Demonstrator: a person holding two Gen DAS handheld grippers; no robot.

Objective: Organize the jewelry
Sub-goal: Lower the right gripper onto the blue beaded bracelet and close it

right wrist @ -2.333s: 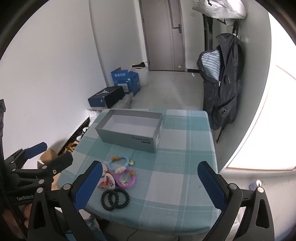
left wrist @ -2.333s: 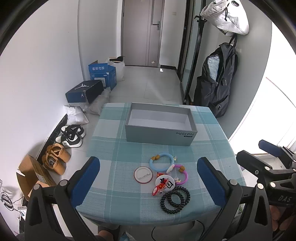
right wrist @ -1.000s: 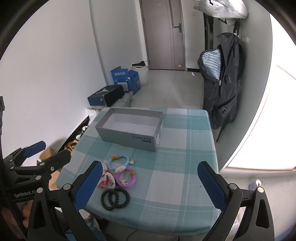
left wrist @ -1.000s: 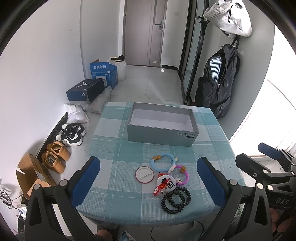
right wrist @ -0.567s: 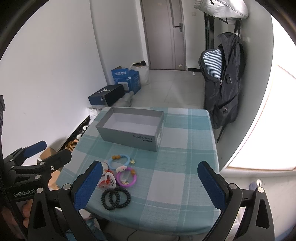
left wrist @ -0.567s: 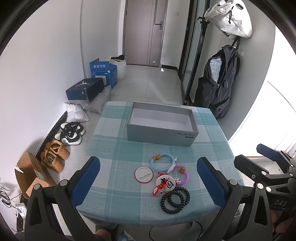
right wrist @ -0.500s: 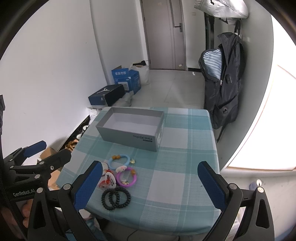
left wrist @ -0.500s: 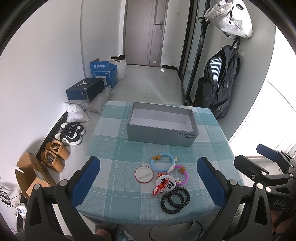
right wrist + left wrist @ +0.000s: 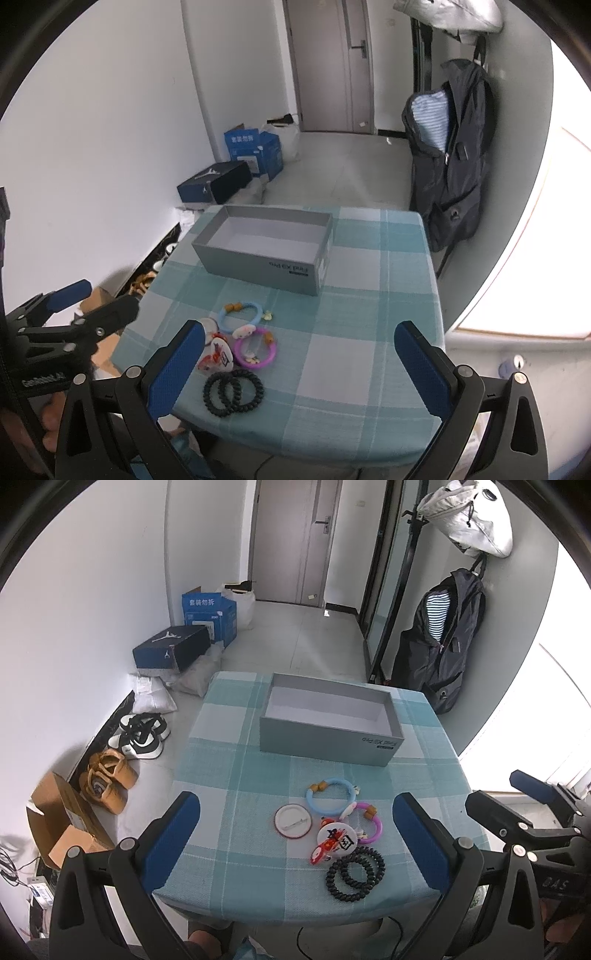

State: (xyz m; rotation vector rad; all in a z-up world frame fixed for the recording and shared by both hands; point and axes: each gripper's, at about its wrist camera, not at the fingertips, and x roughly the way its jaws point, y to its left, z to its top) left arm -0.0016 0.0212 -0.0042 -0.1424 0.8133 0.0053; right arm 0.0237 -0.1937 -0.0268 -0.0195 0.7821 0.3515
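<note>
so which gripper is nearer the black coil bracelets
Left, by a small margin, as far as the views show. The black coil bracelets lie between the left gripper fingers, toward its right finger. The right gripper has them beside its left finger.

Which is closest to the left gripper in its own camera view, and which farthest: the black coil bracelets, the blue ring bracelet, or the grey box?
Measured from the left gripper, which is open above the near table edge:
1. Black coil bracelets, nearest, at the near edge, to the right.
2. Blue ring bracelet, mid-table, beyond the badges.
3. Grey box, farthest, at the far end and with nothing in it.
</note>
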